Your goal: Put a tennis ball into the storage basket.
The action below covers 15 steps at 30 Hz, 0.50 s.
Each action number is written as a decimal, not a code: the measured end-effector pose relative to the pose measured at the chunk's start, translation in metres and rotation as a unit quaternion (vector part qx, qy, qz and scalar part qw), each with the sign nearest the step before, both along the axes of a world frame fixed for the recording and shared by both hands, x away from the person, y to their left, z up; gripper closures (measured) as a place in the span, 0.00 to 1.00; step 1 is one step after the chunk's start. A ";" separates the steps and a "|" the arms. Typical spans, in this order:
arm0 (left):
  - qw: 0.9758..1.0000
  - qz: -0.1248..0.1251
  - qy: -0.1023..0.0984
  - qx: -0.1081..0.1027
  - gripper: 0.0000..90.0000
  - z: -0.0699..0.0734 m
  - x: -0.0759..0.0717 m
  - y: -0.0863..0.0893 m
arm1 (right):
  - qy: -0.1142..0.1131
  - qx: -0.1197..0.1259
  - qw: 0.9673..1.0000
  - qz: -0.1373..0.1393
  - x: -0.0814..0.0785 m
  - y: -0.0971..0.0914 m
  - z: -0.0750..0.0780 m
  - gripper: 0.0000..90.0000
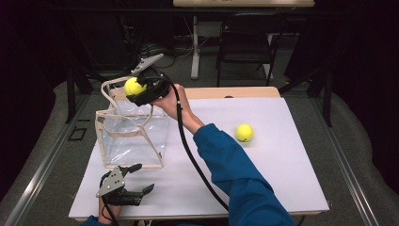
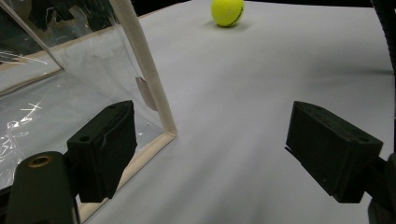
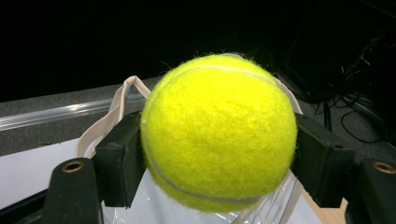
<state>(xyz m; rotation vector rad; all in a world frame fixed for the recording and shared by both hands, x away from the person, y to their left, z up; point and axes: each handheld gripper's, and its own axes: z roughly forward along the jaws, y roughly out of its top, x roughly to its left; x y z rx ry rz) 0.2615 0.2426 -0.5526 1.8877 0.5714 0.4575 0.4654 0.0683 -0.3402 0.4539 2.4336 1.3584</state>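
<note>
A clear plastic tote bag (image 1: pixel 134 136) with cream trim and handles stands open at the table's left. Above its far rim my right gripper (image 1: pixel 136 89) is shut on a yellow tennis ball (image 1: pixel 133 86); in the right gripper view the ball (image 3: pixel 218 131) sits squeezed between both black jaws over the bag's handle (image 3: pixel 108 117). A second tennis ball (image 1: pixel 244 133) lies on the white table right of centre, also far ahead in the left gripper view (image 2: pixel 227 12). My left gripper (image 1: pixel 139 178) rests open near the front edge, beside the bag's front corner (image 2: pixel 163 130), nothing between its jaws.
The white table top (image 1: pixel 282 160) has free room across its right half. A black cable (image 1: pixel 193 155) trails from the right gripper across the table. Beyond the far edge stand a dark folding chair (image 1: pixel 247 44) and a table leg (image 1: pixel 195 47).
</note>
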 end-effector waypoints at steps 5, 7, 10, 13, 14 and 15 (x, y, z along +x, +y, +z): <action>1.000 0.000 0.000 -0.001 0.18 0.000 0.000 0.000 | 0.008 -0.017 1.000 0.003 0.001 0.005 -0.003 0.29; 1.000 0.000 0.000 0.000 0.18 0.000 0.000 0.000 | 0.012 -0.023 1.000 0.003 0.001 0.006 -0.004 0.29; 1.000 0.000 0.000 0.000 0.18 0.000 0.000 0.000 | 0.014 -0.029 0.999 0.004 0.001 0.008 -0.005 0.29; 1.000 0.000 0.000 0.000 0.18 0.000 0.000 0.000 | 0.014 -0.029 0.999 0.004 0.001 0.008 -0.005 0.29; 1.000 0.000 -0.002 -0.002 0.18 0.000 -0.001 0.000 | 0.014 -0.029 0.999 0.004 0.001 0.008 -0.005 0.29; 1.000 0.000 -0.002 -0.002 0.18 0.000 -0.001 0.000 | 0.014 -0.029 0.999 0.004 0.001 0.008 -0.005 0.29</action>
